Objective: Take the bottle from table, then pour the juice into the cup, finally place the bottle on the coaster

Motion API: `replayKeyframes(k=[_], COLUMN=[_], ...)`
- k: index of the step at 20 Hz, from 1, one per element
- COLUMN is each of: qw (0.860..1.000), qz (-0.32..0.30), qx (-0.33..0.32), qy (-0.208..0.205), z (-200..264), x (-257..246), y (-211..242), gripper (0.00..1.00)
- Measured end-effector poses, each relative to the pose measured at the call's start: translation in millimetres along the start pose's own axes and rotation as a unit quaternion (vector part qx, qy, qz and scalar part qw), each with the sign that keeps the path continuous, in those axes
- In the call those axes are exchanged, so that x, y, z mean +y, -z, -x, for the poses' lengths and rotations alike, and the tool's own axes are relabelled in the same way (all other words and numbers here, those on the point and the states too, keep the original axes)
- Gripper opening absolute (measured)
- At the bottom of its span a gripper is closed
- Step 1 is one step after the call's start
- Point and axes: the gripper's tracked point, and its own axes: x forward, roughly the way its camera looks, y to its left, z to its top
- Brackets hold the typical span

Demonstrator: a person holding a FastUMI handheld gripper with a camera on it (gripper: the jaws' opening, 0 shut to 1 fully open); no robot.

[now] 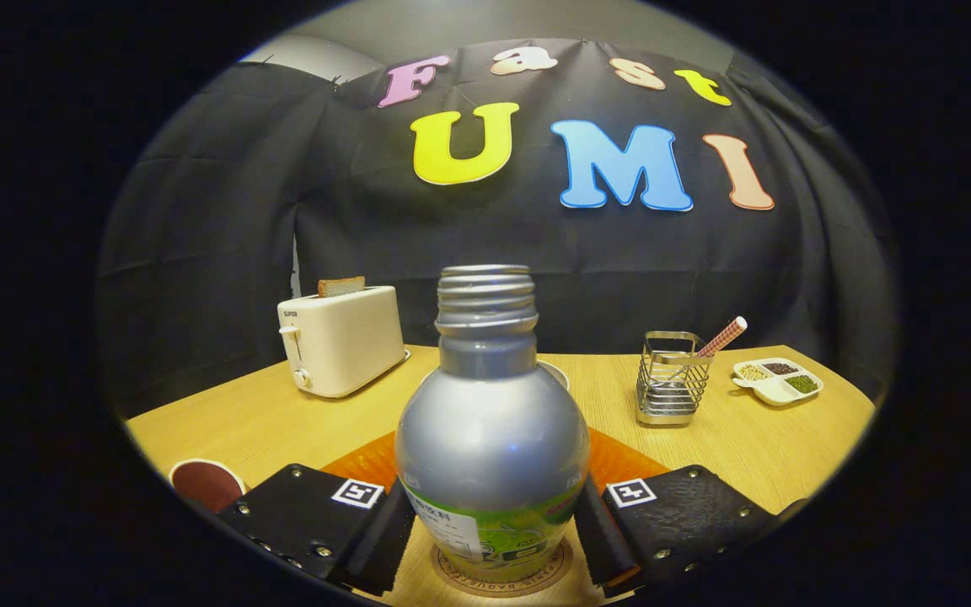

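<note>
A silver metal bottle [490, 438] with a green label and an uncapped threaded neck stands upright between my fingers. Its base rests on a round cork coaster [450, 575] on the wooden table. My gripper [494, 527] is shut on the bottle, one pad pressing each side of its lower body. A paper cup [206, 484] with dark red liquid inside stands to the left, just outside the left finger.
An orange mat [620, 462] lies under and behind the bottle, and a white rim [555, 372] peeks out behind it. A cream toaster [340, 339] holding a slice stands back left. At back right are a wire holder [671, 378] with a straw and a divided dish [779, 380].
</note>
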Motion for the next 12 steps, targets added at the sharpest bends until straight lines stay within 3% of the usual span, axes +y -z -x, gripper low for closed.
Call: replayKeyframes(k=[7,12], qw=[1.0,0.999], qz=[0.011,0.008], qx=[-0.005,-0.031], qy=[0.008,0.006], z=[2.0,10.6], x=[-0.7,3.1], y=[14.8,-9.4], gripper=[0.84,0.9])
